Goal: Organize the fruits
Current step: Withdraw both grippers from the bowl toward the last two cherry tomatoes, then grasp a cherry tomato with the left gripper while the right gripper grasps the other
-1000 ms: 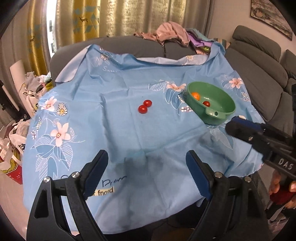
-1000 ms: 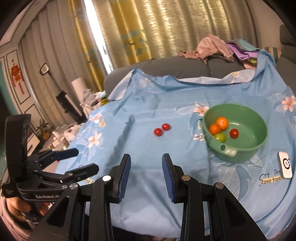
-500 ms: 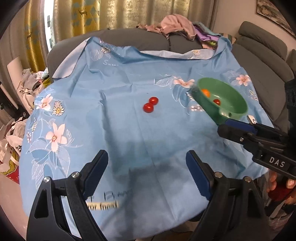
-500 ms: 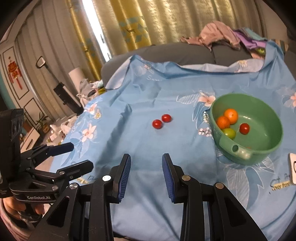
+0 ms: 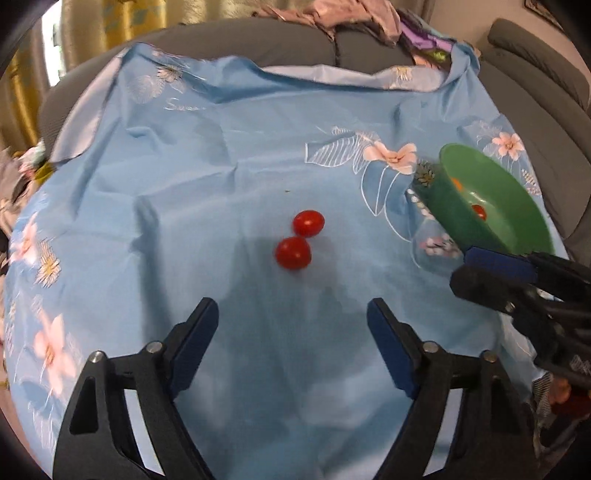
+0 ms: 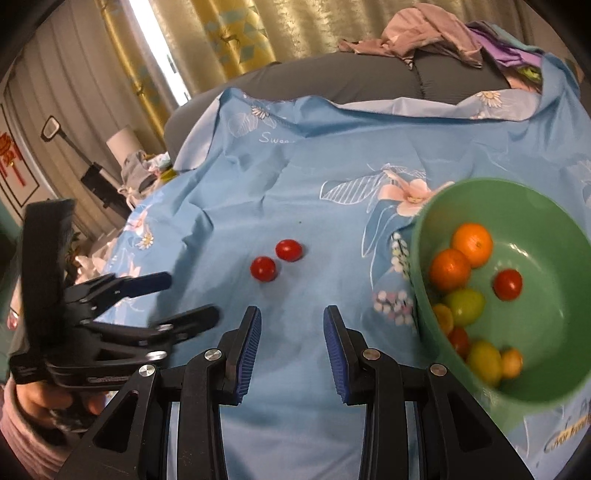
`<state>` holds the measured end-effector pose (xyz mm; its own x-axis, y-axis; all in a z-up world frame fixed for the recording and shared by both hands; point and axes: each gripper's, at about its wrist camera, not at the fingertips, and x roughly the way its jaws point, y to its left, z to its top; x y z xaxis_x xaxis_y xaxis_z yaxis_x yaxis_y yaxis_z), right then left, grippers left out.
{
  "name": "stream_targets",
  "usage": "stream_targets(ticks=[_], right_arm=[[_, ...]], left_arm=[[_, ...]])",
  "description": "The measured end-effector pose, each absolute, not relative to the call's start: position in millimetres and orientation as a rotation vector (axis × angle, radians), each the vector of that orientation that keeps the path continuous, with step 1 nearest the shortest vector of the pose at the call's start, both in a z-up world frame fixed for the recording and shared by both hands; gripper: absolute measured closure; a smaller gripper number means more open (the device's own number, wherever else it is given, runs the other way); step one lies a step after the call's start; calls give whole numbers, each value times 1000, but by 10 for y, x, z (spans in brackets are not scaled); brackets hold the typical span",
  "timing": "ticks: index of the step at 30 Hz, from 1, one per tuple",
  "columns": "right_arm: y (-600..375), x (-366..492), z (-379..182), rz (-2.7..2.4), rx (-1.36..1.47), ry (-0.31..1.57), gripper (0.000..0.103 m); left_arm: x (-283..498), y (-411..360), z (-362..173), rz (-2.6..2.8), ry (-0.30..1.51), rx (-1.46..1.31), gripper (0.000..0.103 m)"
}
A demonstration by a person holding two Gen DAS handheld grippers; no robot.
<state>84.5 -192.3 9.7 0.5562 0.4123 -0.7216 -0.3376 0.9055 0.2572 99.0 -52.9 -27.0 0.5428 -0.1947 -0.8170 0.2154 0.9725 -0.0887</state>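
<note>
Two red cherry tomatoes (image 5: 308,223) (image 5: 293,253) lie side by side on the blue flowered cloth (image 5: 221,166), just ahead of my left gripper (image 5: 291,315). Its jaws are wide and closing, with nothing between them. A green bowl (image 6: 554,332) at the right holds oranges (image 6: 472,243), a red tomato (image 6: 507,284) and several green and yellow fruits. My right gripper (image 6: 291,314) hovers left of the bowl and near the same tomatoes (image 6: 289,250), its jaws drawn to a narrow, empty gap. Each gripper shows in the other's view: the right gripper (image 5: 491,271), the left gripper (image 6: 177,299).
The cloth covers a table and its far edge drapes onto a grey sofa (image 5: 535,92). A heap of clothes (image 6: 424,29) lies on the sofa back. Curtains (image 6: 258,33) hang behind. Floor clutter (image 6: 140,166) sits off the table's left side.
Both grippers have come forward and down toward the two tomatoes and the bowl, which now look larger. The left jaws have narrowed a little. The right jaws kept their gap.
</note>
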Motion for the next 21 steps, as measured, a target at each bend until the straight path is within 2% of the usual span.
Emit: stream_targets(ticks=[2,6,8,11,16,21], right_arm=[[-1894,933,79,448,86,880,68],[-1854,1066,27,454,70,894,68],[-1821,1126,-3,456,59,904,68],[-1774,1218,-48,455,40,922,68],[-1694,1364,-98,455,18,941,68],[-1582,1529,-181,482,18,972,68]], left_arm=[[1161,-564,-351,-250,981,30,35],[1419,-608,-482,-264,1013,45,41],[1511,-625,-545,-275,1038,55,54],[1594,-637,-618,-276,1056,77,67],[1648,-575,-660,-276,1047,45,73],[1603,-386,-587,-246,1015,15,73]])
